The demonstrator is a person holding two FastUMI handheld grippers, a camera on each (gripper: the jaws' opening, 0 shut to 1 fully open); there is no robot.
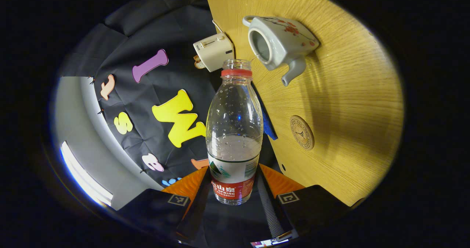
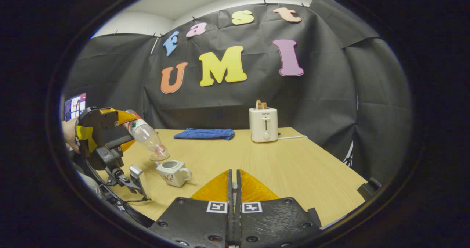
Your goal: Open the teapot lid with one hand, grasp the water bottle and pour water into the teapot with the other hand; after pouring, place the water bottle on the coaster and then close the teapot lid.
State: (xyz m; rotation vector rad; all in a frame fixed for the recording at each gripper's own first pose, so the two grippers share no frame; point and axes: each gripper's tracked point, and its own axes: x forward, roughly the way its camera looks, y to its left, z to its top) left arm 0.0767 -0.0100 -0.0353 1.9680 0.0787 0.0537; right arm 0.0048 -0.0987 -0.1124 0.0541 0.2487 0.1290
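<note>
Left gripper (image 1: 235,189) clamped the uncapped water bottle (image 1: 234,130), tilted mouth-down above the lidless teapot (image 2: 172,172); coaster (image 1: 302,132) at 3 o'clock of the bottle. Right gripper (image 2: 234,189) fingers pressed together, holding nothing.

Recording booth: cloth wall (image 2: 110,79), table (image 2: 293,167), toaster (image 2: 263,124).

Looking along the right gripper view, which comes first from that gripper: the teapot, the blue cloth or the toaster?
1. Teapot: nearest, low left, lid off.
2. Toaster and blue cloth: both at the table's far edge, toaster right, cloth left; too close to call.
</note>
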